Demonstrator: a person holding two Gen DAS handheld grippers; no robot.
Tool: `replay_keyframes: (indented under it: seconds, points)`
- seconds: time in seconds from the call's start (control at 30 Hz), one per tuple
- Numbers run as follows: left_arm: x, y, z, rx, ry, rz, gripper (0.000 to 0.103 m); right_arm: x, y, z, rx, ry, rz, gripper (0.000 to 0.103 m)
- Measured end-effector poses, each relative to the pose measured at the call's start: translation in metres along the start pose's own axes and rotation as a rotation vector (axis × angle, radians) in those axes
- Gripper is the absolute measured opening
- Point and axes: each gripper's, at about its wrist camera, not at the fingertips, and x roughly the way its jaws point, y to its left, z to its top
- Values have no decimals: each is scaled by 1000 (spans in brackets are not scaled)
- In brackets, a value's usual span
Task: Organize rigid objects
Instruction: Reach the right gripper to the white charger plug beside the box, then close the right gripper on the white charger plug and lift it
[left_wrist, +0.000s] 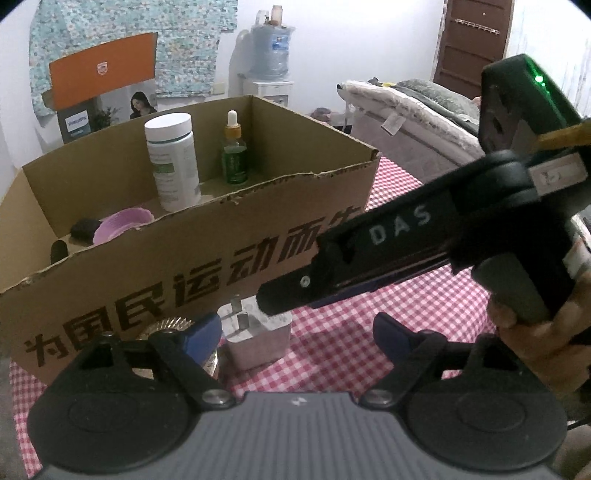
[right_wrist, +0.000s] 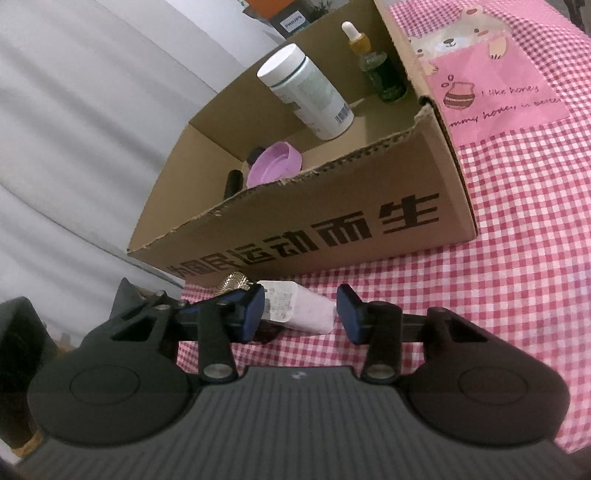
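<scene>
A white charger plug (right_wrist: 295, 308) lies on the checked cloth just in front of the cardboard box (right_wrist: 332, 229). My right gripper (right_wrist: 301, 315) is shut on it, one blue pad at each end. In the left wrist view the right gripper (left_wrist: 284, 301) reaches in from the right onto the charger plug (left_wrist: 255, 341). My left gripper (left_wrist: 295, 334) stands open just short of it, gripping nothing. A gold fluted object (left_wrist: 166, 328) sits beside the plug, behind the left finger. Inside the box are a white bottle (left_wrist: 171, 162), a green dropper bottle (left_wrist: 234, 151) and a purple bowl (left_wrist: 122, 223).
The pink checked tablecloth (left_wrist: 369, 306) covers the table, with a pink bear patch (right_wrist: 491, 74) right of the box. The table's edge runs just left of the gold object (right_wrist: 236, 282). A bed (left_wrist: 413, 110), a water dispenser (left_wrist: 269, 51) and a door stand beyond.
</scene>
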Motion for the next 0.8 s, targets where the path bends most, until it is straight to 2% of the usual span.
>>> replay_keyframes:
  seconds: [0.27,0.47,0.6,0.8]
  points:
    - [6,-12,2,14,-10,-64,90,0,-12,2,10,18,-19,40]
    - [8,-19,0,20,-18,-147,88,-18,-25,0,25,12,-49,40]
    - [14,-19,1,25,-8,-106,78,-23,-33,-4,48,7,-45,41]
    - [35,-20,6,50,34,-37,54,-27,-39,-8,59,2,-30,42]
